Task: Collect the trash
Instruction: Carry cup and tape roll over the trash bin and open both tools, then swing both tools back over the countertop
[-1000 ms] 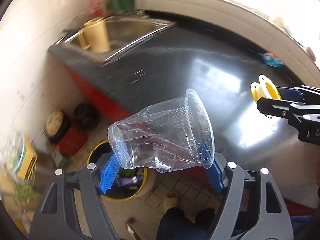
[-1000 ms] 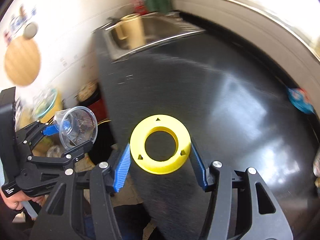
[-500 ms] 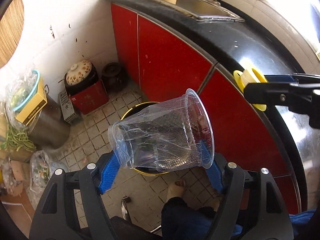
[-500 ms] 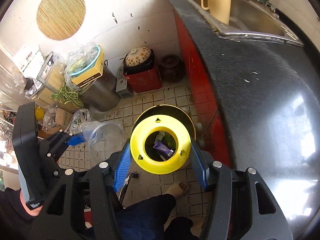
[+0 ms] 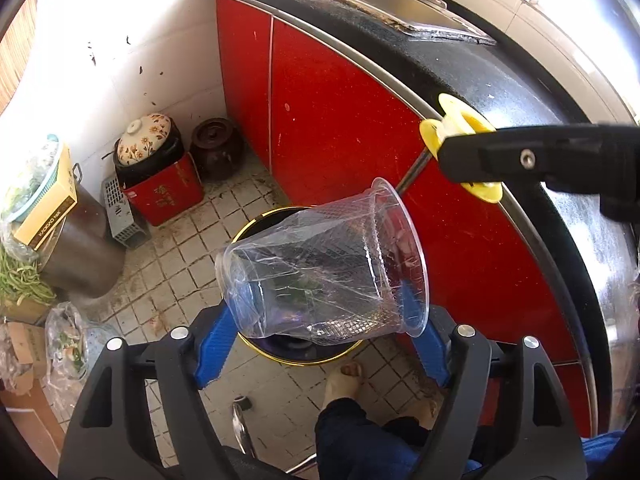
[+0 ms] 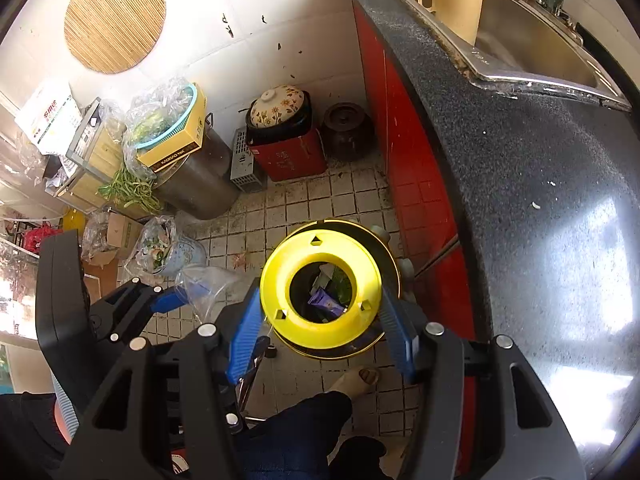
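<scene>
My left gripper (image 5: 318, 334) is shut on a clear plastic cup (image 5: 320, 268), held on its side above the yellow-rimmed trash bin (image 5: 256, 226) on the floor. My right gripper (image 6: 320, 330) is shut on a yellow plastic spool (image 6: 320, 322), held right over the same bin (image 6: 386, 248), whose trash shows through the spool's hole. The spool (image 5: 460, 128) and right gripper show at the right of the left wrist view. The left gripper with the cup (image 6: 208, 284) shows at the left of the right wrist view.
A red cabinet (image 5: 340, 120) under a black counter (image 6: 540, 160) with a steel sink (image 6: 520, 40) stands to the right of the bin. Pots, a red box (image 6: 288, 156), a metal drum and bags of greens stand along the wall. The person's foot (image 6: 356, 380) is by the bin.
Both grippers swung from over the counter down to the floor side and now sit over the bin. Each still holds its item.
</scene>
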Demonstrator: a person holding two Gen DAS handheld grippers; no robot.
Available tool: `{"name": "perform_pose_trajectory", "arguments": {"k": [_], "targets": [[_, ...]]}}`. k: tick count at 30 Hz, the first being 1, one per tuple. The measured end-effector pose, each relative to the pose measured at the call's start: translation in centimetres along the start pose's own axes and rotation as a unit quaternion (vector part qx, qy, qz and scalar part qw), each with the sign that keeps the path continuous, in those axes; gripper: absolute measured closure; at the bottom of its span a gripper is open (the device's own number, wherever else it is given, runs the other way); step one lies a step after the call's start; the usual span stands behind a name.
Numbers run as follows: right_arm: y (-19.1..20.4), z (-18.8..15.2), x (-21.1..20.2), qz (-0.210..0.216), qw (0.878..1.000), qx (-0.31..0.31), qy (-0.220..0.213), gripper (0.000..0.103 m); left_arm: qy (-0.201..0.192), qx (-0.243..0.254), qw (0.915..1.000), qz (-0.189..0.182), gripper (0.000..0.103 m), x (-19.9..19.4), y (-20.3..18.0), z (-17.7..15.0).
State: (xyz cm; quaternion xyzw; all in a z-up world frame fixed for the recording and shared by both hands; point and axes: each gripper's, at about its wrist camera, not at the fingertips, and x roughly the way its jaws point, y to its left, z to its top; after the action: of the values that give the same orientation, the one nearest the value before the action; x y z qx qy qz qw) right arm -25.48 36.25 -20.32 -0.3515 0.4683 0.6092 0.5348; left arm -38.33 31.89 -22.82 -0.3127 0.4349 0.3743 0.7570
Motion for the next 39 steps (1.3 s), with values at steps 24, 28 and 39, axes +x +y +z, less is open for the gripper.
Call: {"name": "perform_pose_trajectory", "arguments": {"k": [24, 28, 39], "targets": [[-11.1, -9.6, -15.8, -0.102, 0.978, 0.142, -0.116, 0.013, -0.028, 0.121, 0.9923, -0.01, 0.007, -4.1, -10.9, 2.4], [-17.0, -17.0, -21.5, -0.183, 0.943, 0.24, -0.142, 0.013, -0.038, 0.215, 0.9733, -0.07, 0.007, -4.7, -19.7, 3.0], [-24.7, -38.7, -33.7, -0.308, 0.797, 0.48, -0.198, 0.013, -0.061, 0.436, 0.869, -0.225, 0.007, -7.4, -42.6, -0.5]]}}
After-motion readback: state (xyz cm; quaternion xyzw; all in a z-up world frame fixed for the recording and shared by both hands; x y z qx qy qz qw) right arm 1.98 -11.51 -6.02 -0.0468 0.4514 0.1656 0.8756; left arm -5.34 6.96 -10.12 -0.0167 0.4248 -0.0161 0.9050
